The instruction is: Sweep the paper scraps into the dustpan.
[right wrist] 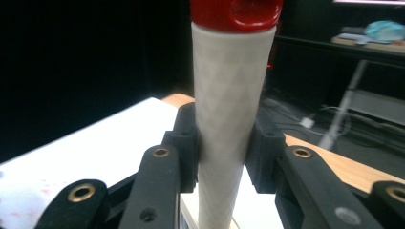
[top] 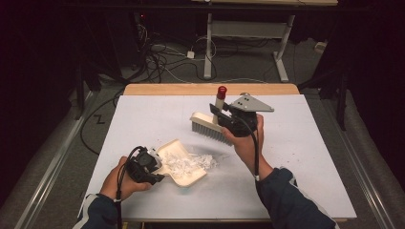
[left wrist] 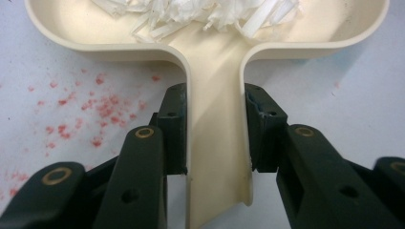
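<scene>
This looks like a lab or test room set up for recording — not a home. A plain white table [top: 296, 157] with a wooden edge stands alone on a grey carpeted floor [top: 62, 157], walled in by black curtains [top: 43, 57] from nine through three o'clock. At twelve o'clock a tangle of cables [top: 162, 55] and a white power strip [top: 190, 54] lie on the floor beside the steel legs of a height-adjustable desk [top: 248, 28]. A metal floor rail [top: 52, 167] runs along the floor at eight o'clock. The light falls mainly on the table — the rest stays dim.
</scene>
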`<action>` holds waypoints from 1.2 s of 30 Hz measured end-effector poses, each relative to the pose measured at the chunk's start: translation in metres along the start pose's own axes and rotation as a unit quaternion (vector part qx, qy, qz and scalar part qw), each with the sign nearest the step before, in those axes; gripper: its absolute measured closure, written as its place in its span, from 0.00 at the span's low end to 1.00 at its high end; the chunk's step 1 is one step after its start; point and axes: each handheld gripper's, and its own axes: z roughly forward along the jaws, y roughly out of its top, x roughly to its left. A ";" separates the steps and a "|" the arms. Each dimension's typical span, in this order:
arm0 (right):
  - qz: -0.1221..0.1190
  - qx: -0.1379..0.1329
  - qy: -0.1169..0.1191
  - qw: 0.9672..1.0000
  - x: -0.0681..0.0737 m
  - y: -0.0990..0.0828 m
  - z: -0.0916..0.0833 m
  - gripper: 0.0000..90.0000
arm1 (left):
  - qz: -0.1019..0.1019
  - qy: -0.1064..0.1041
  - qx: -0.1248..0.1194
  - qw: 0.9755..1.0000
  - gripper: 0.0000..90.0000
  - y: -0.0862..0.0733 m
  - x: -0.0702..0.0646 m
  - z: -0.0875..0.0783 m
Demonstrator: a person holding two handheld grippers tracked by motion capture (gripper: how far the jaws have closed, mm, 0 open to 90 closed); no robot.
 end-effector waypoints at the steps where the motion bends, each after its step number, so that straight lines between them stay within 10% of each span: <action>1: -0.007 0.000 -0.009 1.000 -0.004 -0.002 -0.003 0.78 | 0.002 0.000 0.003 1.000 0.70 -0.001 -0.001 -0.001; 15: -0.011 0.044 -0.090 0.995 -0.035 -0.035 -0.018 0.78 | 0.027 0.000 0.034 0.999 0.70 -0.002 -0.014 0.000; 29: -0.041 0.068 -0.033 0.996 0.031 -0.049 -0.022 0.77 | 0.022 -0.001 0.036 0.999 0.70 0.004 -0.019 0.004; 36: 0.003 0.045 0.010 0.999 0.068 -0.049 -0.018 0.77 | 0.016 0.001 0.030 0.999 0.70 0.015 -0.022 0.009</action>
